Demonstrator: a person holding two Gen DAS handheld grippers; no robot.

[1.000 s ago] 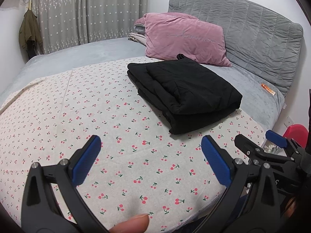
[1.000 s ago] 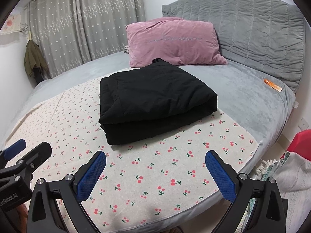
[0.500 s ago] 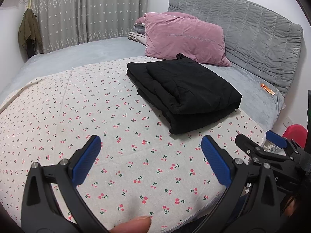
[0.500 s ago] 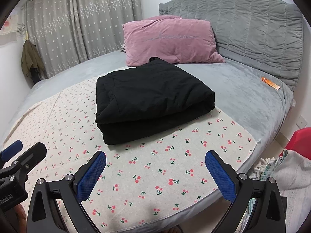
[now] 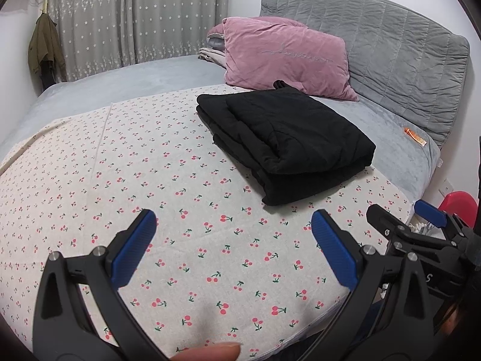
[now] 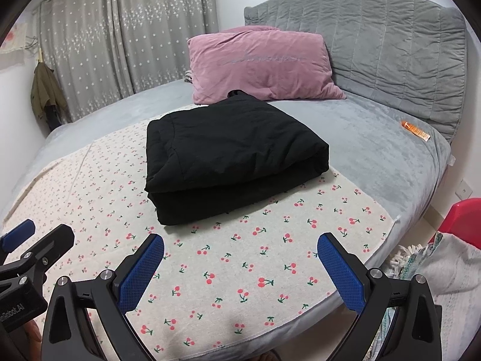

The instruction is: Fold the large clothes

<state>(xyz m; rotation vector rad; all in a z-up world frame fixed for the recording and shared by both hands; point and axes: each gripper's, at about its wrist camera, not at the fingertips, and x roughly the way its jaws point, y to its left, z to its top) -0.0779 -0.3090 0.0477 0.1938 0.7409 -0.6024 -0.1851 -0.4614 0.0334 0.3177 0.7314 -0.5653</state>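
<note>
A black padded garment [image 5: 285, 144] [image 6: 228, 156] lies folded into a thick rectangle on the cherry-print sheet [image 5: 150, 198] [image 6: 255, 258], just in front of the pink pillow. My left gripper [image 5: 233, 240] hovers open over the sheet near the bed's front edge, well short of the garment, with nothing between its blue pads. My right gripper [image 6: 240, 266] is open too, empty, in front of the garment's near edge. Each gripper shows at the side of the other's view: the right gripper [image 5: 421, 231] and the left gripper [image 6: 33, 246].
A pink pillow [image 5: 285, 57] [image 6: 261, 63] leans against the grey quilted headboard [image 5: 390, 57]. An orange tube [image 5: 415, 136] [image 6: 416, 130] lies on the grey bedspread. A red stool [image 6: 464, 219] and a pale cloth [image 6: 445, 267] sit right of the bed. A fingertip [image 5: 210, 352] shows at the bottom.
The right gripper has shifted slightly, so the garment sits a bit lower-left and nearer in its view. The left gripper has barely moved. Both stay open.
</note>
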